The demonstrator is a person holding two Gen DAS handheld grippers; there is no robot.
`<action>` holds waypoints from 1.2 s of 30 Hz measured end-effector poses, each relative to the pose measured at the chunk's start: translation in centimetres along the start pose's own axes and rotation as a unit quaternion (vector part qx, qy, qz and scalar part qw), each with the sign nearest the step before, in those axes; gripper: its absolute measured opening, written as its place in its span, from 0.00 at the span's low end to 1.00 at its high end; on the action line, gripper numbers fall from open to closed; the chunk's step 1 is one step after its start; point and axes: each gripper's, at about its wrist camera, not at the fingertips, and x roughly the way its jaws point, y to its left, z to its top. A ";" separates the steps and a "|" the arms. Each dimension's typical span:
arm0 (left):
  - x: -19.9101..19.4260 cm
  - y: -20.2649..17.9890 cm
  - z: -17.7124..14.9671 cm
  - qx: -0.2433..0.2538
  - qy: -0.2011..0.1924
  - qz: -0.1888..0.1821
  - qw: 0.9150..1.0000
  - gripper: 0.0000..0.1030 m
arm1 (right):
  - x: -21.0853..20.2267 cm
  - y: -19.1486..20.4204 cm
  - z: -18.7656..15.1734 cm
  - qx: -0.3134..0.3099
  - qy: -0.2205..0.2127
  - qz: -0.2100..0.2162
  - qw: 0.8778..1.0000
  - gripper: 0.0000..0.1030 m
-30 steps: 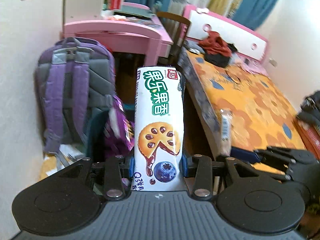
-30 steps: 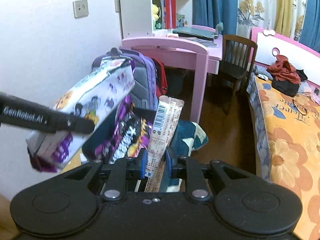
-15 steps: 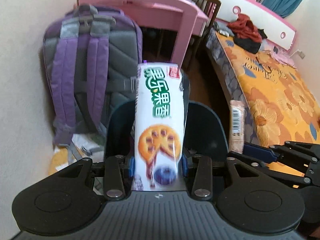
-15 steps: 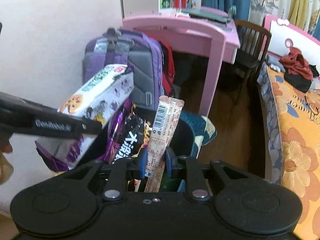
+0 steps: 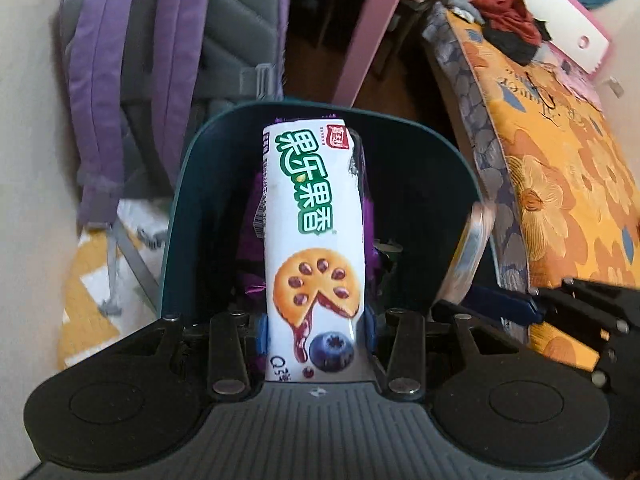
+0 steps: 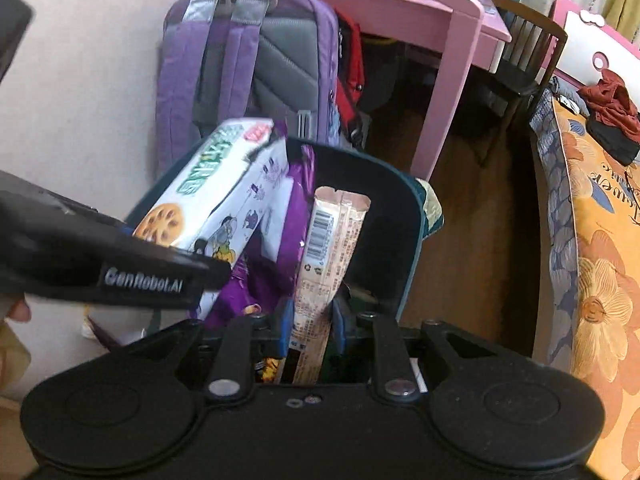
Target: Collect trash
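My left gripper [image 5: 316,330] is shut on a white blueberry biscuit wrapper [image 5: 314,240] and holds it over the open dark teal trash bin [image 5: 192,184]. The wrapper also shows in the right wrist view [image 6: 216,204]. My right gripper [image 6: 310,326] is shut on a thin beige snack stick wrapper [image 6: 328,256] and holds it over the same bin [image 6: 404,240]. Purple snack bags [image 6: 280,256] lie inside the bin. The right gripper's fingers [image 5: 504,306] show at the bin's right rim in the left wrist view.
A purple and grey backpack [image 6: 248,72] leans on the wall behind the bin. A pink desk [image 6: 452,40] and a dark chair [image 6: 520,64] stand beyond. A bed with an orange flowered cover [image 5: 560,168] runs along the right.
Both grippers have moved forward and down toward the bin, each with its wrapper held. The bin now fills the middle of both views.
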 end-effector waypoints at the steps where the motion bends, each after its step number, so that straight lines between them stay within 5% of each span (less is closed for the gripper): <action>1: 0.1 0.2 0.0 -0.002 0.001 -0.001 1.000 0.41 | 0.1 0.1 -0.1 -0.001 0.004 0.001 1.000 0.21; 7: 1.1 0.5 0.4 -0.002 0.020 0.018 1.000 0.45 | 0.4 0.5 -0.5 -0.008 0.017 0.000 1.000 0.29; 11: 2.6 1.1 0.3 -0.017 0.072 0.023 0.997 0.62 | 0.0 0.7 -0.7 -0.008 0.013 -0.002 1.000 0.37; 15: 1.8 1.0 -0.5 -0.003 0.066 0.030 0.997 0.74 | -1.1 1.0 -1.1 -0.011 0.006 0.004 1.000 0.45; 25: -5.4 0.5 -2.6 0.012 -0.017 0.022 1.000 0.74 | -5.1 1.4 -1.4 -0.003 -0.034 0.018 0.999 0.54; 36: -15.8 -1.4 -5.7 0.040 -0.131 0.020 0.990 0.74 | -12.3 0.9 -2.3 0.012 -0.095 0.030 0.995 0.60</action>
